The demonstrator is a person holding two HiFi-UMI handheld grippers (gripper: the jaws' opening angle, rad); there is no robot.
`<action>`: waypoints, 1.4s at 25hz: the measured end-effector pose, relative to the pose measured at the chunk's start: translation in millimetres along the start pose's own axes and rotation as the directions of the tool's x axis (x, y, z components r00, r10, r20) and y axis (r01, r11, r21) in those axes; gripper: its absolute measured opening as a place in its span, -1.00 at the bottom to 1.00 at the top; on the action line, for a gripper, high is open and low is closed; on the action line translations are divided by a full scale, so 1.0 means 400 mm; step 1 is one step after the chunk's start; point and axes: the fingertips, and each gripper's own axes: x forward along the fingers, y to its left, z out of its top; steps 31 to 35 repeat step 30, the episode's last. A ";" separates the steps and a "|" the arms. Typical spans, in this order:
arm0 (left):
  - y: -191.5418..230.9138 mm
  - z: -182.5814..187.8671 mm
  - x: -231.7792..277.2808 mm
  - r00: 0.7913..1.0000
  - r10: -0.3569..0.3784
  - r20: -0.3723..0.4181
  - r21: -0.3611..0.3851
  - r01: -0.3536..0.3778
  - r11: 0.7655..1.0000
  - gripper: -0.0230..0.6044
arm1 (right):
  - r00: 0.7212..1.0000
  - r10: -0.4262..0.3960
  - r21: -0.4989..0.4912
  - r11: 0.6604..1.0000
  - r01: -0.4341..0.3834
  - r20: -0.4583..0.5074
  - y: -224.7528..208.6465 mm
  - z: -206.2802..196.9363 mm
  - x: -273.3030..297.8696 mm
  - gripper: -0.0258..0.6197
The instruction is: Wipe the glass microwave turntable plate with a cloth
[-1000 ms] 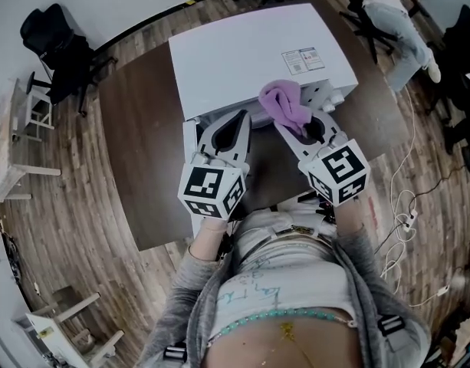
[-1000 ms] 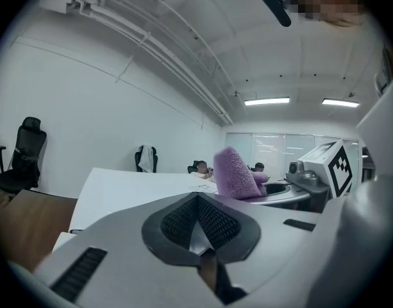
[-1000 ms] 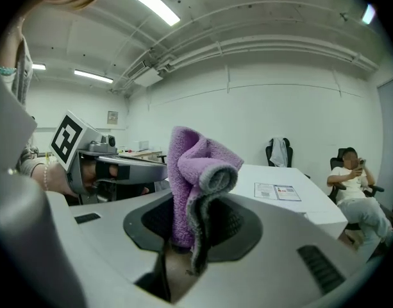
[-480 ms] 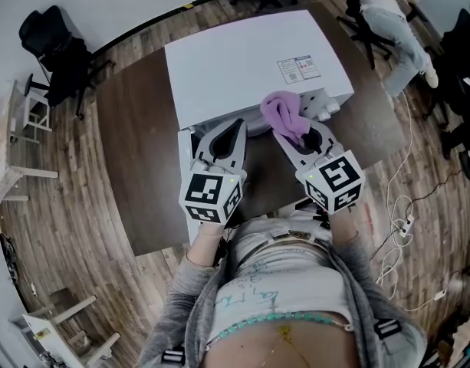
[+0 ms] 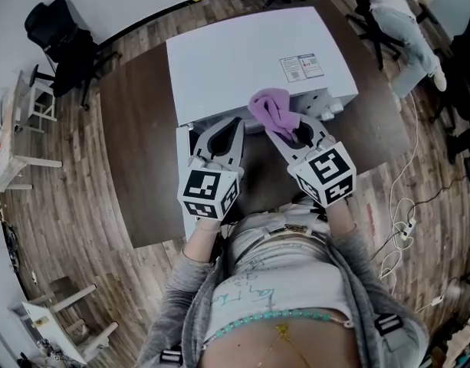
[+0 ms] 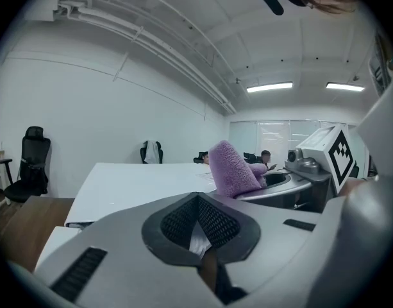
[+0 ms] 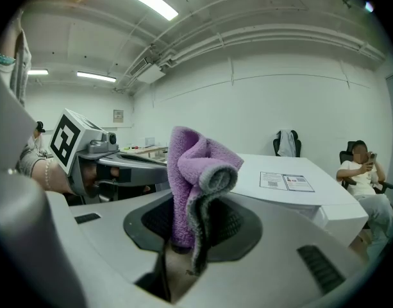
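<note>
Left gripper (image 5: 236, 123): clenched, jaws together, tips at the front edge of the white microwave (image 5: 242, 52); thin pale sliver (image 6: 196, 239) showing between the pads (image 6: 174, 226), edge of the glass plate or not, cannot tell; plate otherwise not made out in any view.
Purple cloth (image 5: 270, 107): just right of the left tips; bunched, standing up out of the right jaws, one grey-edged fold drooping forward over them.
Right gripper (image 5: 287, 129): grasping the cloth by its lower end; beside the left gripper and near it, tips toward the microwave front.
Dark brown table (image 5: 135, 121): under microwave and both grippers.
</note>
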 end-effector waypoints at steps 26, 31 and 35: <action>0.002 -0.037 -0.001 0.998 -0.042 -0.043 -0.036 0.040 0.999 -0.89 | 0.999 0.027 -0.029 0.999 -0.028 -0.030 0.017 0.000 0.062 -0.54; 0.003 -0.040 -0.004 0.998 -0.047 -0.050 -0.040 0.045 0.998 -0.89 | 0.999 0.030 -0.030 0.999 -0.031 -0.034 0.024 0.001 0.068 -0.54; 0.003 -0.040 -0.004 0.998 -0.047 -0.050 -0.040 0.045 0.998 -0.89 | 0.999 0.030 -0.030 0.999 -0.031 -0.034 0.024 0.001 0.068 -0.54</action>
